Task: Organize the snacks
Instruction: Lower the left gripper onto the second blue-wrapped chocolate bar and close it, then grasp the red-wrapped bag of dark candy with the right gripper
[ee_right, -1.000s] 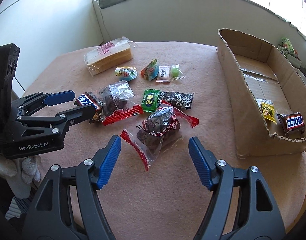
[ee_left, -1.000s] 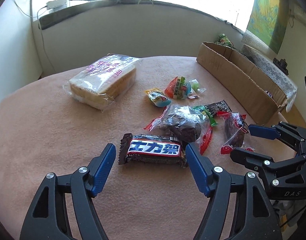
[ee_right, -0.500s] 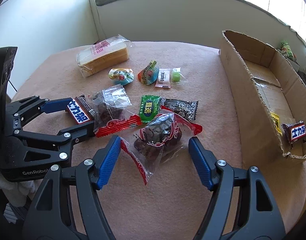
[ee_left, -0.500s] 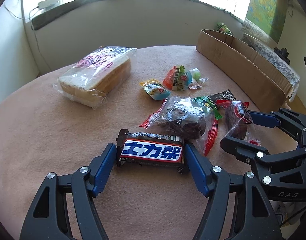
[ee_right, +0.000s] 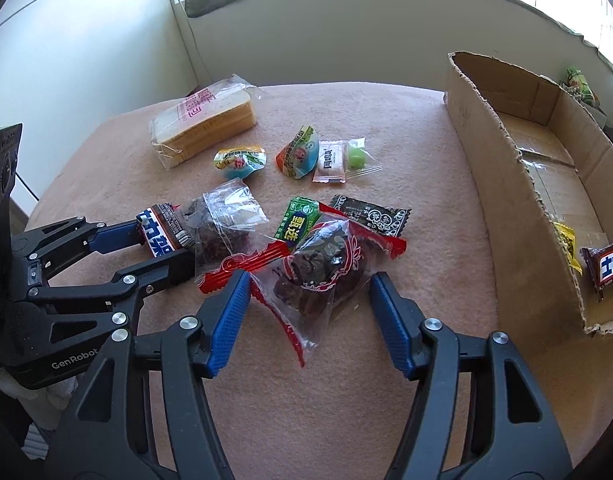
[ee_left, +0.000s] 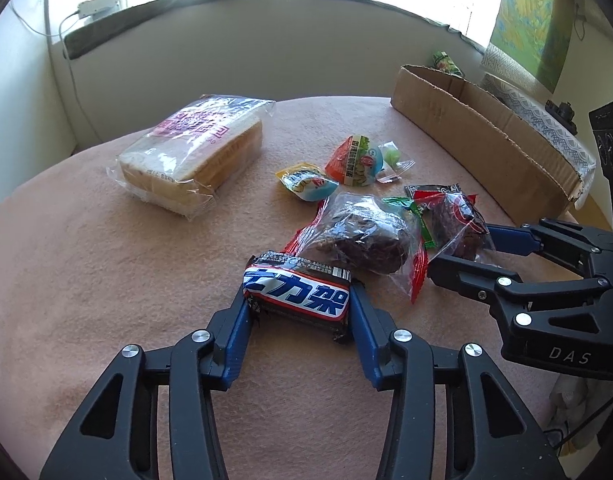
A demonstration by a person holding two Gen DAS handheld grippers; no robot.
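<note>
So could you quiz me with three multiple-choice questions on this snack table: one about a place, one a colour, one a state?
1. Where is the sliced bread?
A. in the cardboard box
B. on the table
C. on the windowsill

2. What colour are the gripper pads?
A. red
B. yellow
C. blue

3. What is the left gripper doing?
A. closed on the chocolate bar
B. hanging open
C. holding bread

Answers: B, it lies on the pink cloth; C, blue on both grippers; A, both pads press the bar's ends.
</note>
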